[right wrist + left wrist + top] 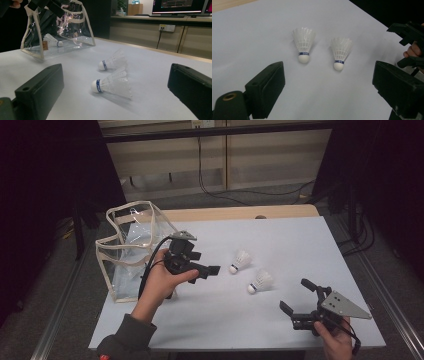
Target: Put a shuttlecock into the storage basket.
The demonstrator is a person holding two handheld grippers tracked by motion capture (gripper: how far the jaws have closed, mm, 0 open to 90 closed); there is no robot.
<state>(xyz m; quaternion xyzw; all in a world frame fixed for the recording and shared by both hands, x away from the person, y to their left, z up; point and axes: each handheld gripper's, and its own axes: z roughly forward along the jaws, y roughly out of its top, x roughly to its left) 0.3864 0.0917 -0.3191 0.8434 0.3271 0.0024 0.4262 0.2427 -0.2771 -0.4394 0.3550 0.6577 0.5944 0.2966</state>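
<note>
Two white shuttlecocks, near one [240, 261] and far one [260, 281], side by side on pale table [280, 320], not touching. Left gripper [214, 270] just beside near one, jaws wide apart, holding nothing. Right gripper [295, 296] close to far one, wide open too, empty. Clear bag [131, 251] at left edge, third shuttlecock [53, 40] inside.

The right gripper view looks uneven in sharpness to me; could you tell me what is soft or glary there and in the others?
Right gripper view: claw blurred, glare on clear bag. Left gripper view: shuttlecocks sharp, soft shadows. High view: dark surroundings, table evenly lit.
</note>
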